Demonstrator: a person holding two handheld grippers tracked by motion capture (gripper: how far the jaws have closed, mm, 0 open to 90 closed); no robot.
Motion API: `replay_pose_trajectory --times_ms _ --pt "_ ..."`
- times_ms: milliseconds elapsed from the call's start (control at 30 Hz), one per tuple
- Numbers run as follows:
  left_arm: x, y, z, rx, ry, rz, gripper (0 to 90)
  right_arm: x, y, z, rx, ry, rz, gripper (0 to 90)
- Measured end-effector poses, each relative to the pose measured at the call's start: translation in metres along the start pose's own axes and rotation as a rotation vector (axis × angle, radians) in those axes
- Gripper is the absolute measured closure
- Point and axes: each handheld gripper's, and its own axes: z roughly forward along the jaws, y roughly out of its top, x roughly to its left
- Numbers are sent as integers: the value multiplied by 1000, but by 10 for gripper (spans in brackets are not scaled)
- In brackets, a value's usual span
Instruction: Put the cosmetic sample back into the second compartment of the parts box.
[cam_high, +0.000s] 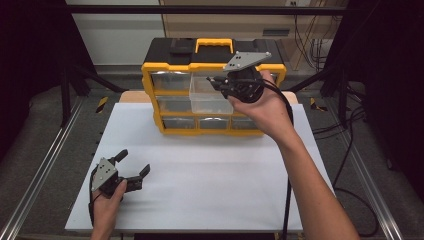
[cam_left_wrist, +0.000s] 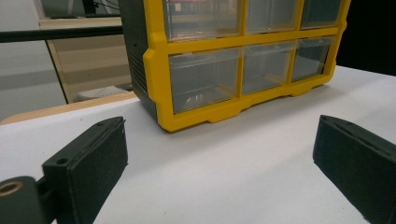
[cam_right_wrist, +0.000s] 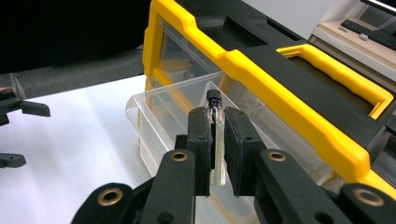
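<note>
Resting low on the white table, the left gripper is holding its jaws spread on nothing, while farther back the right gripper is pinching a small glass vial above the pulled-out clear drawer of the yellow organizer.

Even overhead light, dark surroundings, slight softness.

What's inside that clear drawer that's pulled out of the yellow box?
The pulled-out drawer looks empty where its clear walls show. Above it the right gripper holds a small glass vial with a black cap, not yet dropped in. The jaws cover part of the drawer's floor, so that part stays unknown.
</note>
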Motion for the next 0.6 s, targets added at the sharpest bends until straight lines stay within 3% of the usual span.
replay_pose_trajectory --times_ms 600 --pt "-1 0 1 5 -3 1 29 -9 2 7 41 -18 13 809"
